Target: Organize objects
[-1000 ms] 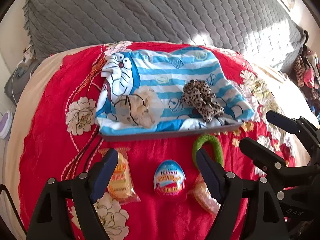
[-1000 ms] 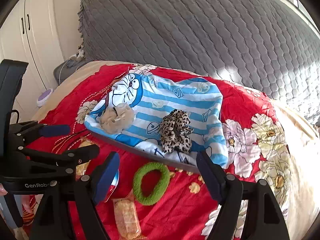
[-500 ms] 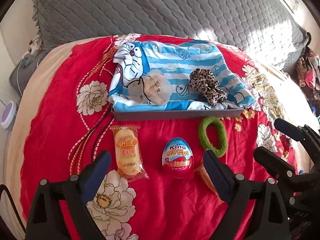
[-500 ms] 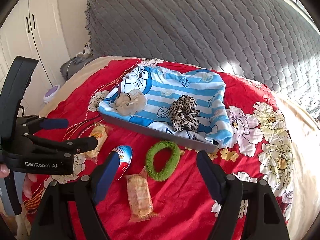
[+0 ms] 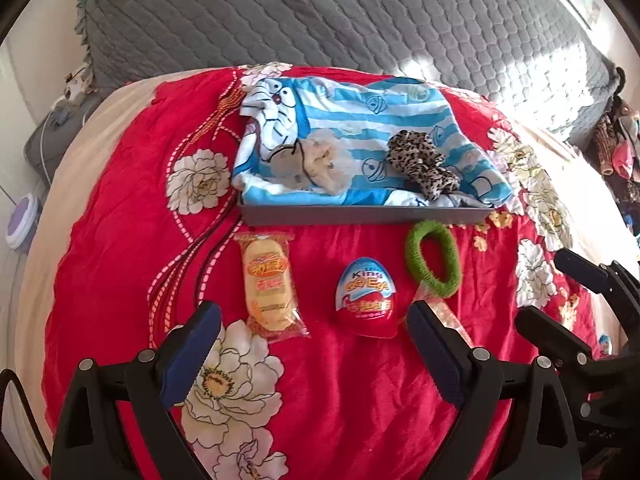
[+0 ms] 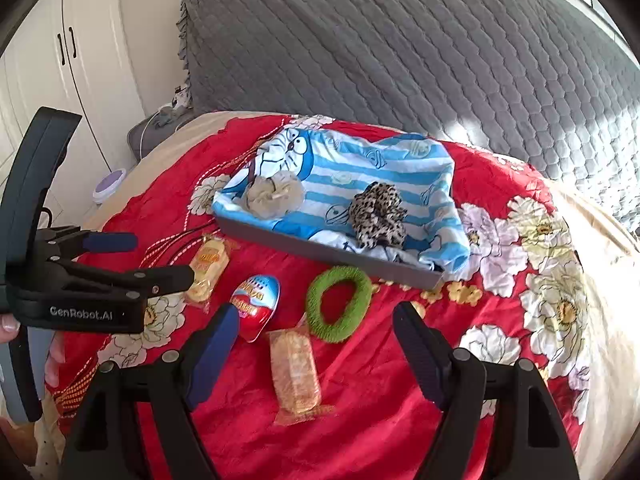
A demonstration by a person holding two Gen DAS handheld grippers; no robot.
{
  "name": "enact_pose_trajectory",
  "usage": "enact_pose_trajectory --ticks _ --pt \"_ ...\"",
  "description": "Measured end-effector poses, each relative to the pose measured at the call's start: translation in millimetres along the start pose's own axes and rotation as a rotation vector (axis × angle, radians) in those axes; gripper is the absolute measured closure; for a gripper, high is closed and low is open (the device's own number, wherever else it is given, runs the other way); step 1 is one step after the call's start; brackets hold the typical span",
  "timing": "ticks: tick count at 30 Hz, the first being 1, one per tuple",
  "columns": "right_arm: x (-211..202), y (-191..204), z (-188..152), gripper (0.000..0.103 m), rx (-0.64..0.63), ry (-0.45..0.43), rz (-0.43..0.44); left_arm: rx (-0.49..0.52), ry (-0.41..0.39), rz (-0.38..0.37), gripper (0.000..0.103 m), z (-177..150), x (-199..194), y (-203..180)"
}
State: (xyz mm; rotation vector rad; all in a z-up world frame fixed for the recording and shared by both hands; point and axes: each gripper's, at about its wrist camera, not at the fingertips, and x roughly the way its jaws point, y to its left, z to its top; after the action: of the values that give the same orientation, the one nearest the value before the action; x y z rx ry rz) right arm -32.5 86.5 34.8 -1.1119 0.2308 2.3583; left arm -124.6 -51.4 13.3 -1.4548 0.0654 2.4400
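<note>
A grey tray [image 5: 360, 216] lined with a blue striped cartoon cloth [image 5: 360, 120] holds a beige scrunchie [image 5: 316, 160] and a leopard scrunchie [image 5: 420, 164]. In front of it, on the red bedspread, lie a yellow snack pack [image 5: 270, 288], a King Egg [image 5: 366, 300] and a green hair ring [image 5: 432, 258]. My left gripper [image 5: 312, 344] is open and empty, just short of the egg. A second snack pack [image 6: 294, 372] lies between the tips of my open right gripper [image 6: 316, 344], untouched. The left gripper [image 6: 156, 260] shows at the left of the right wrist view.
The flowered red bedspread [image 5: 120, 240] covers a bed with a grey quilted headboard [image 6: 400, 60] behind the tray. White wardrobe doors [image 6: 60, 60] and a small purple-topped round thing [image 6: 110, 182] stand beyond the bed's left edge. Clutter sits past the right edge [image 5: 616, 148].
Both grippers have drawn back from the tray, so the egg, snacks and ring now lie further ahead of the fingers. The left jaws have widened.
</note>
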Motion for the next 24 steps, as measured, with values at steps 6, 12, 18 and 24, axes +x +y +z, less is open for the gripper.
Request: enact_pose_trajectory --ticks 6,12,18,24 --pt "3 5 -12 0.024 0.004 0.024 0.002 0.015 0.003 0.016 0.009 -7 3 1" --pt "7 12 -23 0.024 0.006 0.052 0.001 0.029 0.015 0.022 0.009 -15 3 -2" --pt "4 20 -30 0.024 0.003 0.058 -0.016 0.03 0.015 0.03 0.009 -21 2 -2" --pt "3 23 -32 0.024 0.005 0.062 -0.023 0.04 0.02 0.036 0.009 -26 4 -2"
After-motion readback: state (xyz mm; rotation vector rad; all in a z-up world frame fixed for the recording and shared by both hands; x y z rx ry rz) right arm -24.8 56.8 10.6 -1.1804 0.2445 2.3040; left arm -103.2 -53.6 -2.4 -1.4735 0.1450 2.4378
